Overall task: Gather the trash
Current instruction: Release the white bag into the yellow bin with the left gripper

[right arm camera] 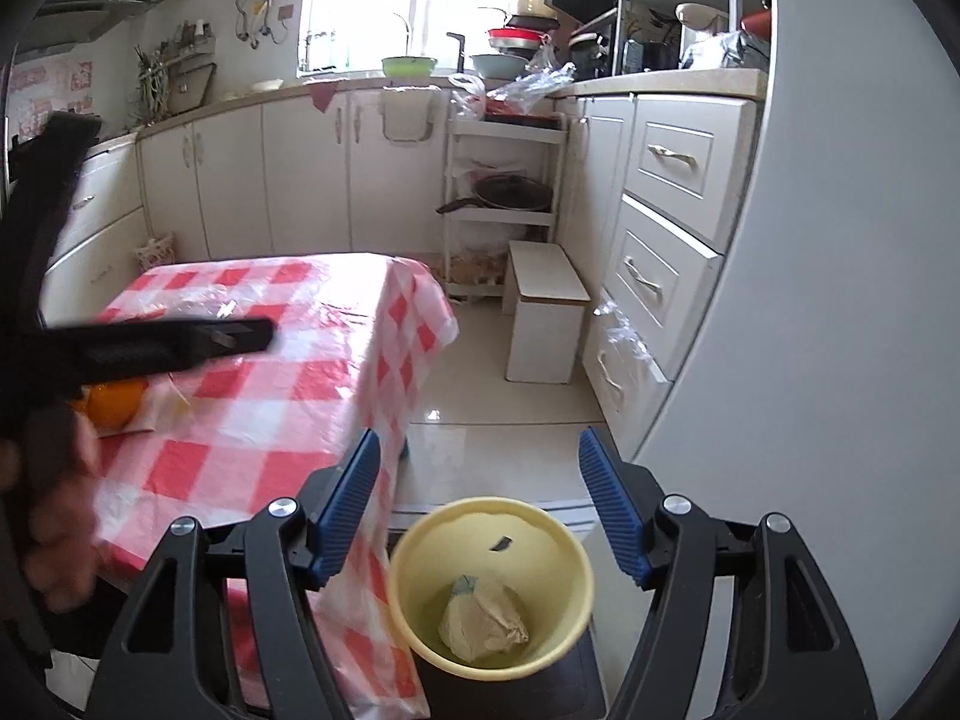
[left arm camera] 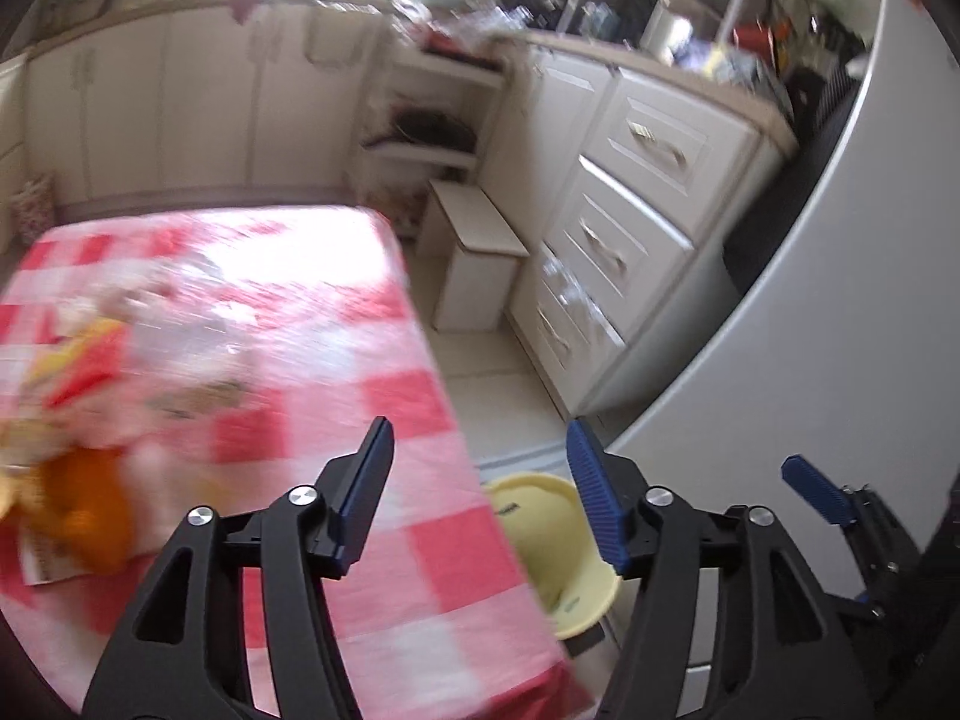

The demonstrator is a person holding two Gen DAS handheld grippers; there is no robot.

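Your left gripper [left arm camera: 480,480] stands with its jaws apart and nothing between them; its blue ribbed pads frame the near corner of the table with the red-and-white checked plastic cloth [left arm camera: 372,408] and the floor beyond it. Just below and between the fingertips, beside the table's corner, sits the pale yellow round plastic bin [left arm camera: 558,546], partly hidden behind the right finger. To the left of this gripper, on the cloth, lies a blurred heap of wrappers and an orange piece [left arm camera: 90,510]; the blur keeps you from telling what each item is.

Your right gripper [right arm camera: 480,498] is also spread wide and empty. Directly below its fingertips the yellow bin [right arm camera: 420,552] stands open on a dark base, and a crumpled ball of beige paper [right arm camera: 483,624] lies at its bottom. The hanging edge of the checked cloth [right arm camera: 360,600] drops just to the left of the bin, behind the left finger. Further left, on the table, an orange round fruit [right arm camera: 111,402] rests on a sheet of paper, partly covered by your other gripper's black body, which crosses that side of the view. Ahead of both grippers, a white lidded box [right arm camera: 546,324] stands on the tiled floor against the cream drawers.
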